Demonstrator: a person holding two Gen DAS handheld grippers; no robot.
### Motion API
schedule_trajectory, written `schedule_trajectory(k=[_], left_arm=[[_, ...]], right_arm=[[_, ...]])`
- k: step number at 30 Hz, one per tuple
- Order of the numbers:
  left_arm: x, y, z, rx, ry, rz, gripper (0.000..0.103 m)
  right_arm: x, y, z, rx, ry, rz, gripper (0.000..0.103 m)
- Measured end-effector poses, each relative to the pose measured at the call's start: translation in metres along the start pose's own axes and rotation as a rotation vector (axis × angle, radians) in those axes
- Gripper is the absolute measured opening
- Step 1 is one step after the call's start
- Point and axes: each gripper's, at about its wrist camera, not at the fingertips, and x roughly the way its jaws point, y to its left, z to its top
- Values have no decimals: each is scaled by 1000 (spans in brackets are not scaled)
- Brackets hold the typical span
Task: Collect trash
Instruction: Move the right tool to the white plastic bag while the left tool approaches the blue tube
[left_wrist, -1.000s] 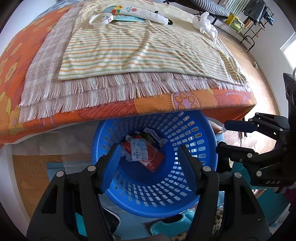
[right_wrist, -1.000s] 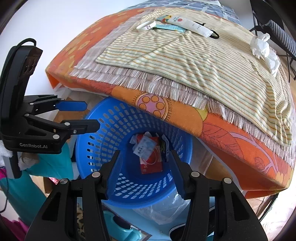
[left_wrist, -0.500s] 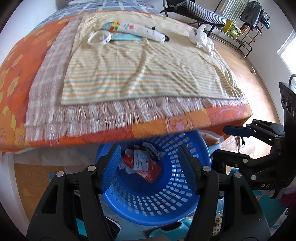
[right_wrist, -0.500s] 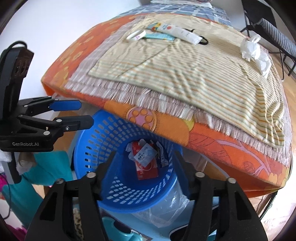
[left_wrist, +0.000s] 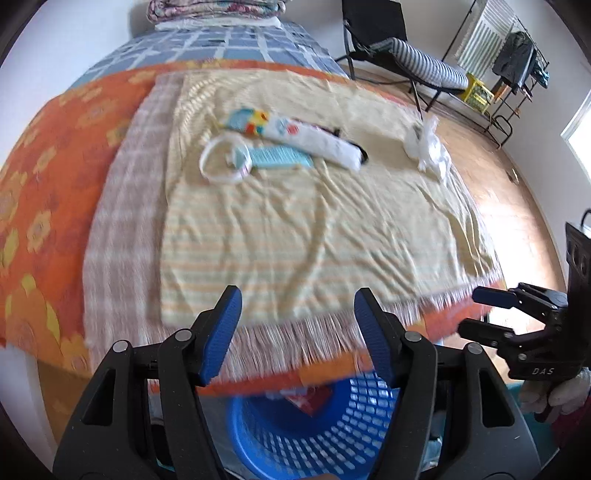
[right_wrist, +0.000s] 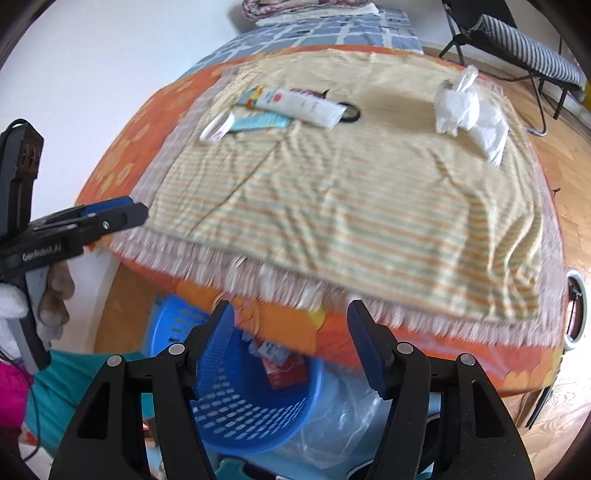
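Some trash binned, more waiting on the bed.

We hold the left claw (left_wrist: 297, 334) and the right claw (right_wrist: 290, 345) over the foot of the bed (right_wrist: 122, 147), both spread with nothing between the pads; the right one's jaws have just been opening. Below the bed's edge the blue basket (right_wrist: 255, 417) already has a red wrapper (right_wrist: 286, 373) and a few scraps in it, so we judge part of the job done. Left on the striped blanket (left_wrist: 295, 229) are a crumpled white bag (right_wrist: 465, 107) near the far right side and, well apart from it, a cluster of a white tube (left_wrist: 314, 138), a tape ring (left_wrist: 225, 162) and a light blue packet (left_wrist: 277, 160). Which of those count as trash we cannot tell.
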Motion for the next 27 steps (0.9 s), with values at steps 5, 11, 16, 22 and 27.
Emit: schedule_trajectory(k=[5,11,16,22,27], left_arm=[[9,11,26,-2,-29,34,61],[26,21,48,-12,-30,63,59],[40,21,59,13,-22,86,54],[54,26,69,10,-18,115,53],[63,36,76,-21,-13,129,53]], right_arm=[[-9,-20,25,20,-67,-47,63],[-16,-49,54,72,-143,-76,63],[-18,-71,81,92,-194,-91,64],[-10,-106,114,173,-209,-171,64],[4,-128,131,186,-184,-182,64]])
